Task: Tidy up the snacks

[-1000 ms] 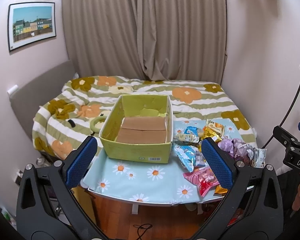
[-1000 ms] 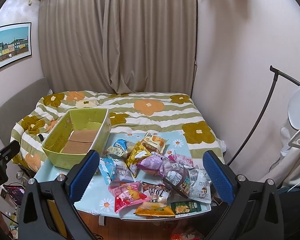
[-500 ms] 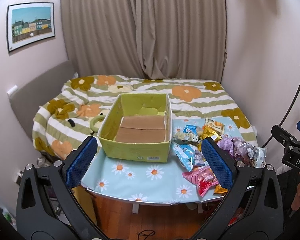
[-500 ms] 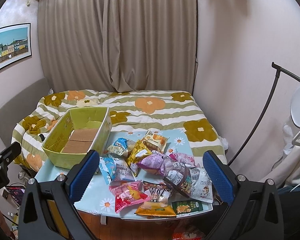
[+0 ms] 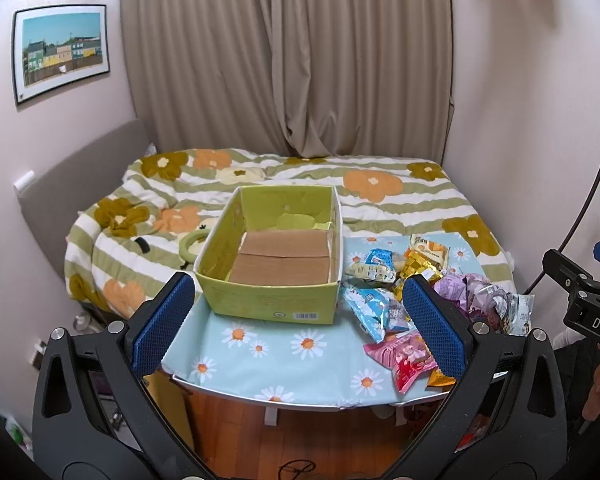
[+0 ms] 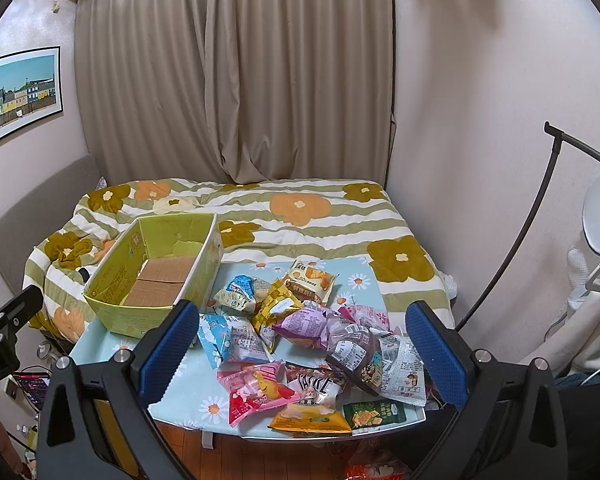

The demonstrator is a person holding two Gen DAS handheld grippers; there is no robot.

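Roughly a dozen crinkly foil and plastic snack packets [image 6: 300,332] lie heaped at lower centre of the right wrist view, overlapping one another on the daisy-print light blue tablecloth [image 5: 284,356]. None is inside the open yellow-green cardboard box [image 5: 272,264], which stands just beside the heap, at centre in the left wrist view; only its brown cardboard floor shows, so sorting appears not yet begun. Box and heap share a small table [image 6: 204,434] set against a bed with a striped floral quilt [image 6: 300,216], presumably so packets need only a short carry.

Left gripper [image 5: 300,320] is spread wide, holding nothing, its blue pads [image 5: 162,326] framing the box from the lower frame, well apart from it. Right gripper [image 6: 300,352] is likewise spread wide and unloaded, its pads [image 6: 436,356] bracketing the heap, which suggests it is lined up for a first pick. Loose, overlapping wrappers may slip or drag neighbours.
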